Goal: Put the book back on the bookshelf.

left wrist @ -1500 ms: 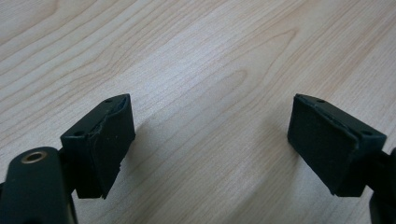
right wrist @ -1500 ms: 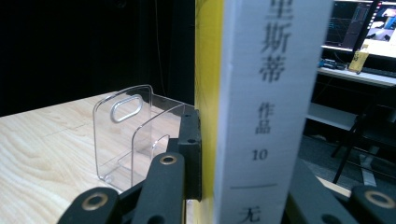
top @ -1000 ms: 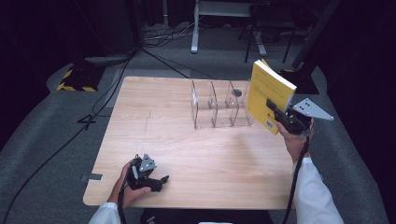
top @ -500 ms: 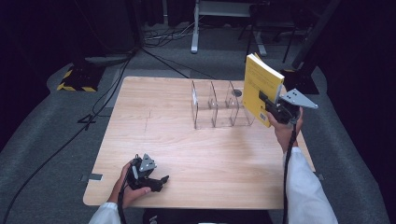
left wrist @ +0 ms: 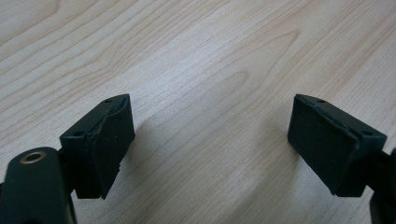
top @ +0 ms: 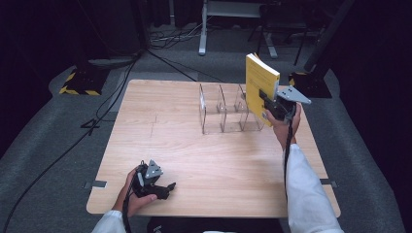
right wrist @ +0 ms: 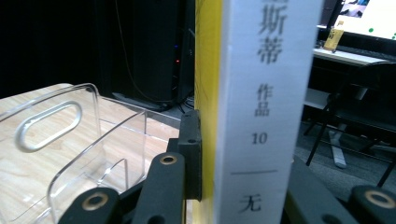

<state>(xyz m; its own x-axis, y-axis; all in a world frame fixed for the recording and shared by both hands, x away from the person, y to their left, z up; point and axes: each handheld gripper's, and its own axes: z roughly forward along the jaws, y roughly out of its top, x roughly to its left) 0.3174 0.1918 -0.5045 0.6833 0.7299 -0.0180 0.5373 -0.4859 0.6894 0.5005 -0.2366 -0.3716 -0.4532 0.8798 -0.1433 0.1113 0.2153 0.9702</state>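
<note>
A yellow book (top: 260,87) with a white spine (right wrist: 268,107) is held upright above the right end of a clear acrylic divider rack (top: 228,109). My right gripper (top: 269,104) is shut on the book, its jaws pressing both covers. In the right gripper view the rack's clear walls (right wrist: 70,140) lie to the left and below the book. My left gripper (top: 163,188) rests near the table's front left edge, held by a hand. Its black pads (left wrist: 105,140) stand wide apart over bare wood, open, with nothing between them.
The wooden table (top: 165,126) has bare wood left of the rack. Dark floor, cables and a yellow-black striped stand base (top: 77,80) lie beyond the far left corner. A chair and a desk (right wrist: 355,84) stand behind the book.
My right gripper has carried the book left and a little forward, from off the rack's right side to over its right end, and stood it more upright. The left gripper has not moved.
</note>
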